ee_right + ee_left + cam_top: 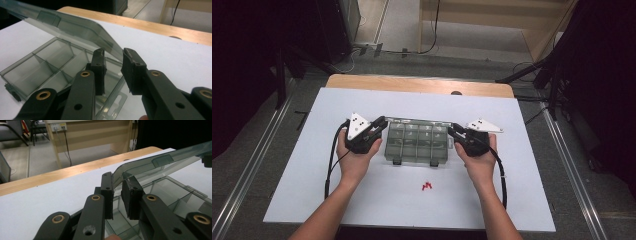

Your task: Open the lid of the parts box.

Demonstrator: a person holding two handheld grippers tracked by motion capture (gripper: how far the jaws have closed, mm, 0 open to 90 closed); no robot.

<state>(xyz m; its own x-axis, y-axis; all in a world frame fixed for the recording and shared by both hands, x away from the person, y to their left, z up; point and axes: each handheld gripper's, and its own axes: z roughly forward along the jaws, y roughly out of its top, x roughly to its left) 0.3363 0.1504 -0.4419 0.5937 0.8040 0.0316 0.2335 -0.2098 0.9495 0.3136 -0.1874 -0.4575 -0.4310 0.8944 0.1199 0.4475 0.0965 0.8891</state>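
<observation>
High view first: the left gripper (379, 127) sits at the left end of a clear, smoke-tinted plastic organiser box with 8 or so compartments (417, 143), and the right gripper (453, 133) sits at the box's right end, each held in a person's hand with the forearm coming in from the near edge.

Left gripper view, close up, has the 2 black jaws standing narrowly apart, with the corner of the box's raised transparent lid (160, 163) running into the gap between them. The left pad lies right against the lid's edge; whether both pads actually press on it I cannot tell from here.

Right gripper view shows that pair of jaws a bit wider, with a plain gap. The other corner of the lid (75, 28) ends at the left pad, just touching or nearly so, while the right pad stands clear of it, so nothing is clamped there.

The lid is tilted up and open, hinged along the far side, and the divided tray (42, 65) beneath it lies flat on the white table top (362, 195). The compartments look empty from where I stand.

A few small red pieces (427, 186) lie on the white surface nearer the person, apart from the box. A wooden edge (412, 84) shows past the white top's far side.
</observation>
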